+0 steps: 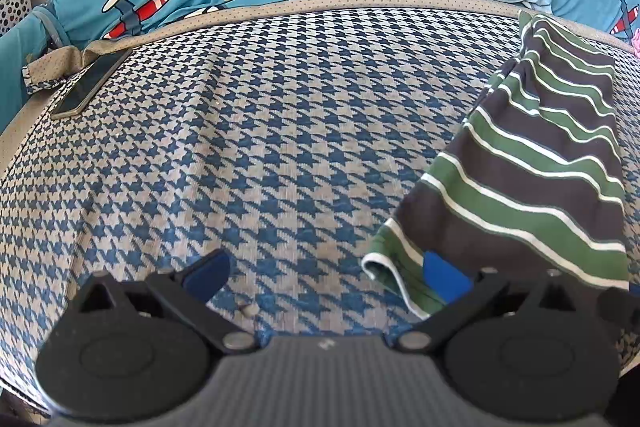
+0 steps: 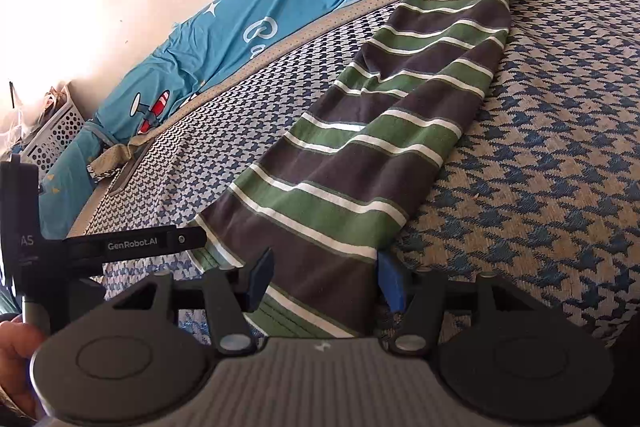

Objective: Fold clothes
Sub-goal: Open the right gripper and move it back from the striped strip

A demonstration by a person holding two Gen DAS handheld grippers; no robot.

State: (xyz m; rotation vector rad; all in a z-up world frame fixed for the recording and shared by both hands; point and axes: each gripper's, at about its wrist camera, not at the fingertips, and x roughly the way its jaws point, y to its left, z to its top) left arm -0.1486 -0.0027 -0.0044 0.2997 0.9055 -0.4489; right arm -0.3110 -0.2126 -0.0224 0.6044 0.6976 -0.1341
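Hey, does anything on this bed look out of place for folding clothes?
Yes: a phone lies on the far left edge of the houndstooth bed cover, apart from the striped garment. It isn't laundry.

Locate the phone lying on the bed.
The dark slim phone lies at the far left corner of the houndstooth bed cover in the left wrist view, beside the beige dotted border strap, well apart from the green-striped garment.
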